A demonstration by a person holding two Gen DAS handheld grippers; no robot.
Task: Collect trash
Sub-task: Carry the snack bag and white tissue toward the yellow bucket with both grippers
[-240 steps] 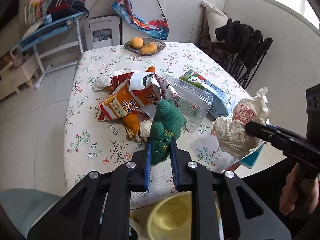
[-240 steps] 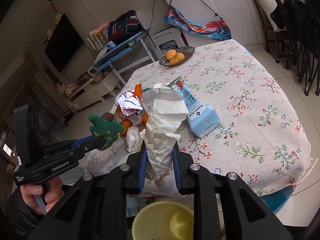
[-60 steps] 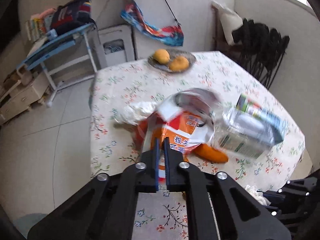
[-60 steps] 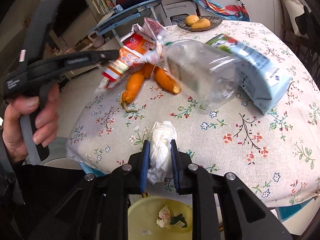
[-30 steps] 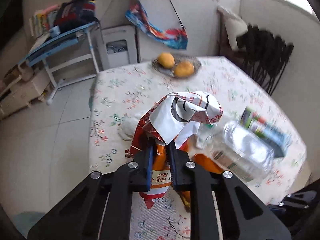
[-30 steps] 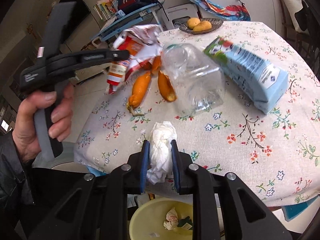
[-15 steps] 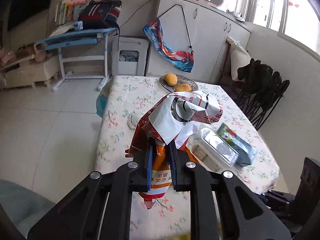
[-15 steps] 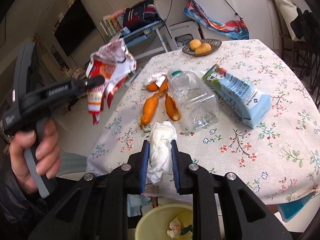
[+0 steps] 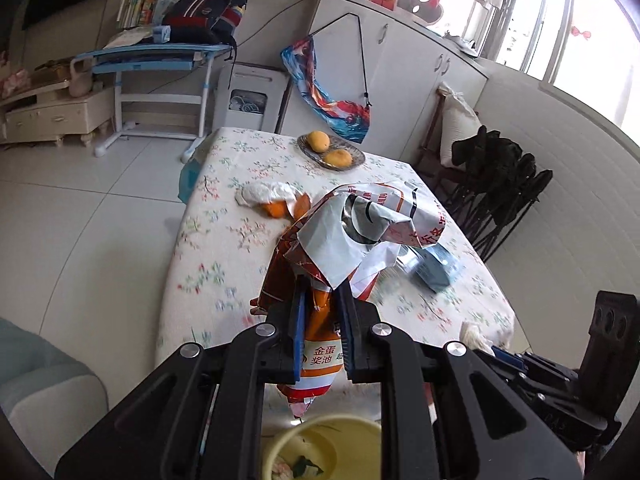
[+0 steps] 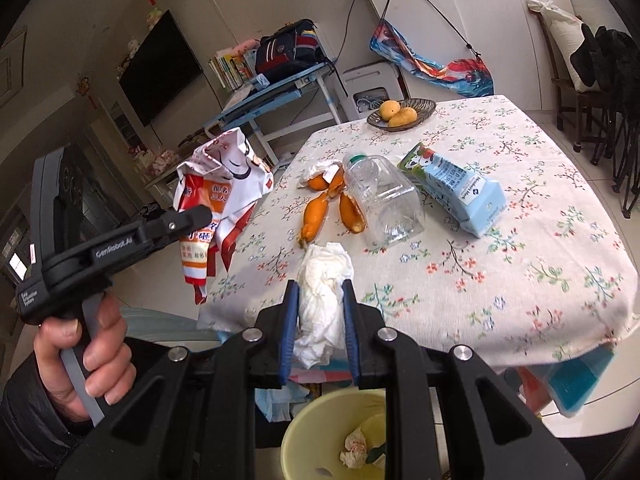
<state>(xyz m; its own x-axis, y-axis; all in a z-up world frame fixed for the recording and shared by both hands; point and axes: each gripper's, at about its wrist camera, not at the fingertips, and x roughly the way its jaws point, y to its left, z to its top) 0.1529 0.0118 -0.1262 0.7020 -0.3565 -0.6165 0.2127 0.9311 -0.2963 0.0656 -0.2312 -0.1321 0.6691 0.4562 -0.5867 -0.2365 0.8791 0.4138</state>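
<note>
My left gripper is shut on a crumpled orange and white snack bag, held in the air off the table's near left side; the same bag shows in the right wrist view at the left gripper, gripped by a hand. My right gripper is shut on a wad of white tissue at the table's near edge. Below both stands a yellow bin with crumpled paper in it, also the yellow bin in the left view.
On the floral tablecloth lie a clear plastic bottle, a blue milk carton, orange peels and a fruit dish. Black folding chairs stand on the right, a blue desk behind.
My left gripper has pulled back and up from the table with the snack bag, off its left side. My right gripper has risen a little with the tissue; the bin shows more fully.
</note>
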